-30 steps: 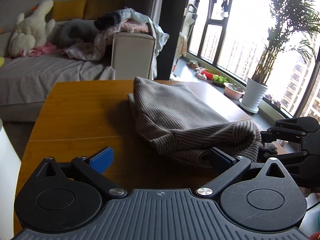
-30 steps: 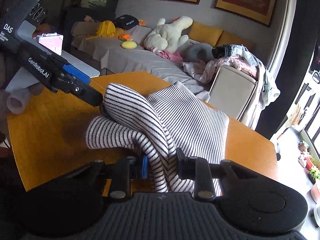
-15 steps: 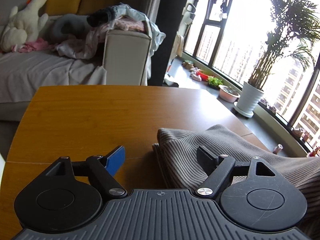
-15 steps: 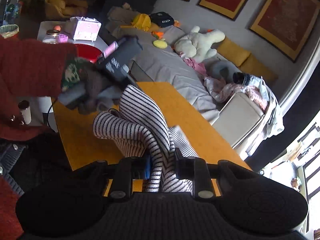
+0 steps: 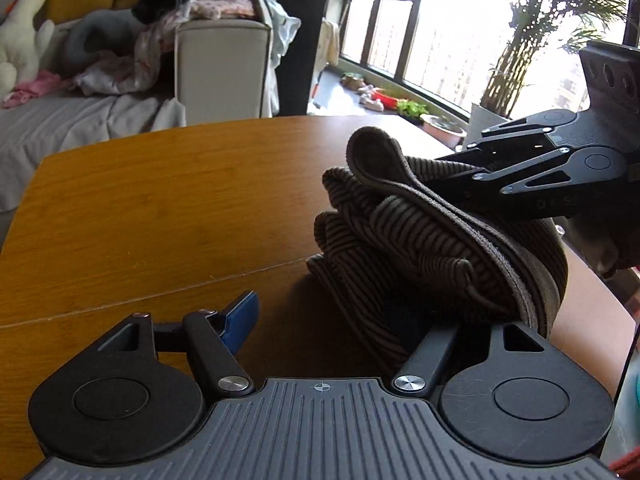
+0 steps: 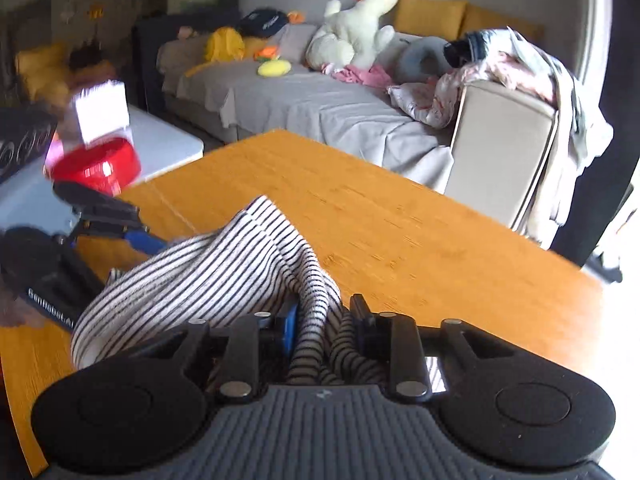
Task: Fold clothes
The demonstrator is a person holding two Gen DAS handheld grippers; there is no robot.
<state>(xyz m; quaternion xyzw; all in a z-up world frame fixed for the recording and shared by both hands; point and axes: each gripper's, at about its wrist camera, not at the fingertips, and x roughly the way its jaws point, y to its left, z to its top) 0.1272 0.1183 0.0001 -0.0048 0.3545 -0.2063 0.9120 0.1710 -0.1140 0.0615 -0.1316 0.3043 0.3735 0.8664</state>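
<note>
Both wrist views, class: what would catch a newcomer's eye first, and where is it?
The striped garment, bunched in the middle of the orange-brown table, with the right hand-held gripper pinching a fold of it. Behind the table, a white plush toy sits on the grey sofa. In the left view, a potted palm stands by the bright window.

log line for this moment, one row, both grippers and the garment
right gripper: shut on striped garment | left gripper: open, jaws just closing, garment bunched between, blue pad clear | wooden table: garment partly lifted
</note>
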